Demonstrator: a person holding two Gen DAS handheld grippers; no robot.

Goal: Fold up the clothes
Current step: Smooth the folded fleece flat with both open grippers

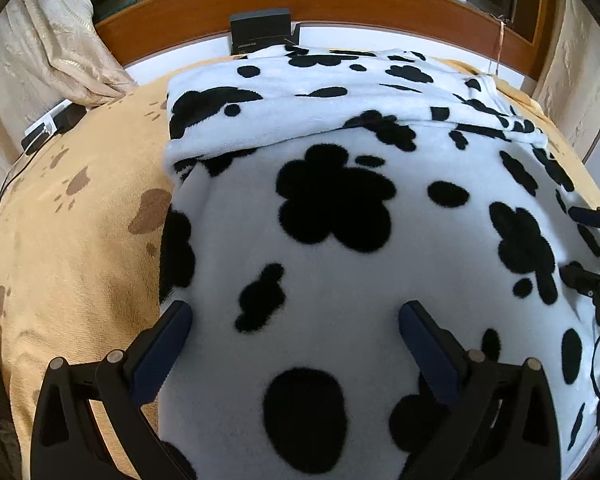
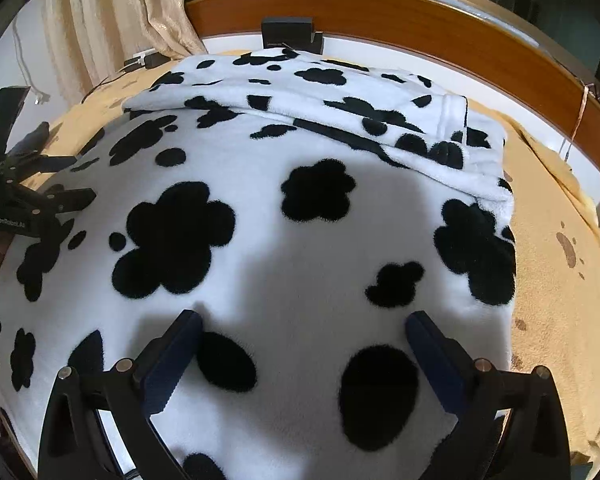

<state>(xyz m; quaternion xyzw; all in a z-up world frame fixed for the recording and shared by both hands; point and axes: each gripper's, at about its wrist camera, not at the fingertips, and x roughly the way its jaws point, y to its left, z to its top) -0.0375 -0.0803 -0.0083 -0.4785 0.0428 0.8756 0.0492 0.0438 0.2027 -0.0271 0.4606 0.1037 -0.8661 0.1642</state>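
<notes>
Fleece garment (image 1: 340,272), far end folded; my left gripper (image 1: 296,320) and right gripper (image 2: 304,328) spread, empty: pinch near hem evenly, lift together.

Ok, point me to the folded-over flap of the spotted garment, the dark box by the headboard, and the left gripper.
Folded flap (image 2: 320,96): right wrist view, on its white top surface.
Dark box (image 1: 260,34): left wrist view, on its front face.
Left gripper (image 1: 296,316): left wrist view, midway between the open fingertips.

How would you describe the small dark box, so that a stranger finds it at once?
Start at the wooden headboard. Just below it, past the far edge of the garment, stands the box. It is the only hard, dark, square-edged thing there; all around it is soft fabric.
</notes>
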